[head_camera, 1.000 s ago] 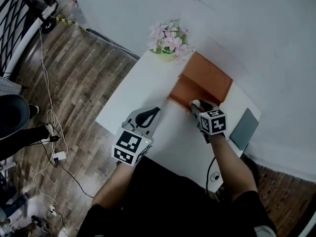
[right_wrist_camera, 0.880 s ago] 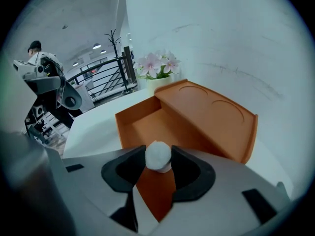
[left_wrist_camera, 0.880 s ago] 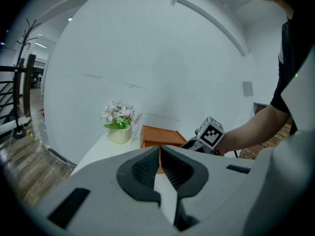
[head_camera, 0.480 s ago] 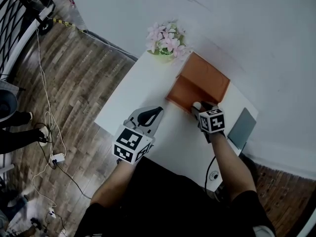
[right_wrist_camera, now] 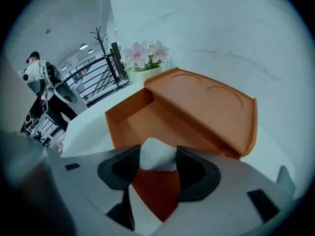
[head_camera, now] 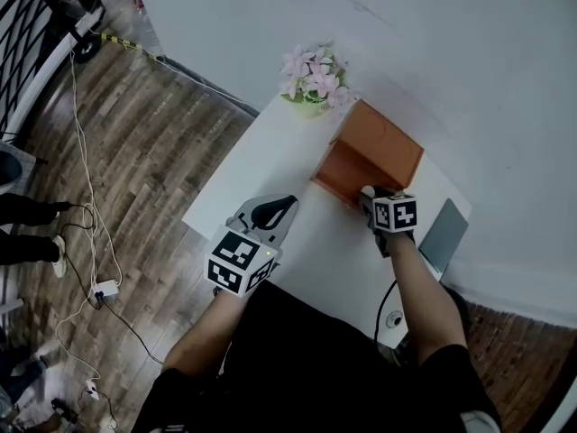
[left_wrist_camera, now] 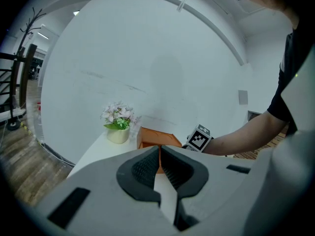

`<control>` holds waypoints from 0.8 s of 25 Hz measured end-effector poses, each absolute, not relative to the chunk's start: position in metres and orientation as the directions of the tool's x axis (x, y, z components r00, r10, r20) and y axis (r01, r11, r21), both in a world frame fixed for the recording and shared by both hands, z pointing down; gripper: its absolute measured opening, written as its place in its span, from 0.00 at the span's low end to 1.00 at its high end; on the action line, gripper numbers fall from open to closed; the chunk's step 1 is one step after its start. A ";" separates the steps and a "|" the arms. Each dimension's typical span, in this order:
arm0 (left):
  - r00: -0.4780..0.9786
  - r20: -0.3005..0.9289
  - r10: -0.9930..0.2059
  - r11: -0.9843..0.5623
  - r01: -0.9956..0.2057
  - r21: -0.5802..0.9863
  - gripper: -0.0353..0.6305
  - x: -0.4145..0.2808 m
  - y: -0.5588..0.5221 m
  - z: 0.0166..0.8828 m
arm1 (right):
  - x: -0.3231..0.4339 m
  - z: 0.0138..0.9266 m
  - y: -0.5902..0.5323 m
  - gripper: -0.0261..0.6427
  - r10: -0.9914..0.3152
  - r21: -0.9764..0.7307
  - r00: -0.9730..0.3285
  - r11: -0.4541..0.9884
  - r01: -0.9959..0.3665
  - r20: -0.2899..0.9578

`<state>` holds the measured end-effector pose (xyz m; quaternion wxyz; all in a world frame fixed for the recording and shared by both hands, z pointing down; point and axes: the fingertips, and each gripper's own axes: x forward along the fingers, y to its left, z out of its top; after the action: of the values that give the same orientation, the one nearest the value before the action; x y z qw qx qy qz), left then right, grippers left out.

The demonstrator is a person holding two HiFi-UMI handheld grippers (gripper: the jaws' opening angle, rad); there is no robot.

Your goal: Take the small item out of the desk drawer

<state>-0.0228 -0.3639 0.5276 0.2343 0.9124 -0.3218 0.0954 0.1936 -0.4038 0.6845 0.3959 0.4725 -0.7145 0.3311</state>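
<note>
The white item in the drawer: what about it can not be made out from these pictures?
- White item: its lower part, right gripper view, is behind the jaws of the right gripper.
- Same item, head view: lost under the gripper.
- Grip: the jaws have just been opening, with the item between them; whether the pads press it is unclear.
- Drawer, its near floor: hidden by the gripper's body.

Light: soft, even, diffuse; shadows faint. Ceiling lamps (left_wrist_camera: 44,35) glow small, no glare. Both gripper views heavily fisheye, black corners, nearest foreground soft. Head view sharp; wall (head_camera: 451,43) bows at edges.
</note>
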 end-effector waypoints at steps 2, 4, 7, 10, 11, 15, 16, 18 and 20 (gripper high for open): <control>0.775 0.320 -0.545 -0.685 -0.632 0.364 0.08 -0.026 -0.362 0.525 | 0.197 0.685 -0.399 0.37 -0.412 -0.103 -0.235 0.317 -0.943 0.881; 0.774 0.318 -0.548 -0.685 -0.633 0.361 0.08 -0.027 -0.361 0.522 | 0.198 0.683 -0.395 0.36 -0.423 -0.116 -0.244 0.306 -0.945 0.873; 0.775 0.320 -0.544 -0.688 -0.631 0.359 0.08 -0.023 -0.356 0.518 | 0.203 0.671 -0.393 0.36 -0.466 -0.130 -0.260 0.293 -0.947 0.846; 0.778 0.324 -0.538 -0.700 -0.627 0.342 0.08 -0.012 -0.346 0.508 | 0.212 0.652 -0.392 0.36 -0.510 -0.130 -0.270 0.294 -0.947 0.817; 0.778 0.327 -0.537 -0.704 -0.627 0.335 0.08 -0.007 -0.343 0.505 | 0.214 0.645 -0.392 0.36 -0.525 -0.137 -0.280 0.296 -0.945 0.803; 0.769 0.334 -0.546 -0.707 -0.636 0.309 0.08 0.017 -0.332 0.496 | 0.225 0.616 -0.388 0.36 -0.589 -0.178 -0.335 0.309 -0.934 0.736; 0.763 0.333 -0.554 -0.703 -0.643 0.304 0.08 0.022 -0.331 0.493 | 0.228 0.607 -0.387 0.36 -0.607 -0.191 -0.349 0.311 -0.931 0.714; 0.747 0.330 -0.577 -0.685 -0.663 0.301 0.08 0.031 -0.328 0.489 | 0.234 0.590 -0.383 0.36 -0.643 -0.218 -0.382 0.323 -0.921 0.664; 0.733 0.329 -0.596 -0.673 -0.679 0.293 0.08 0.042 -0.322 0.484 | 0.239 0.574 -0.375 0.35 -0.667 -0.233 -0.414 0.347 -0.908 0.620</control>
<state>0.0424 -0.3217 0.4845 0.2011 0.9089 -0.3505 0.1032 0.2391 -0.3750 0.5742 0.2146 0.4972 -0.7921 0.2816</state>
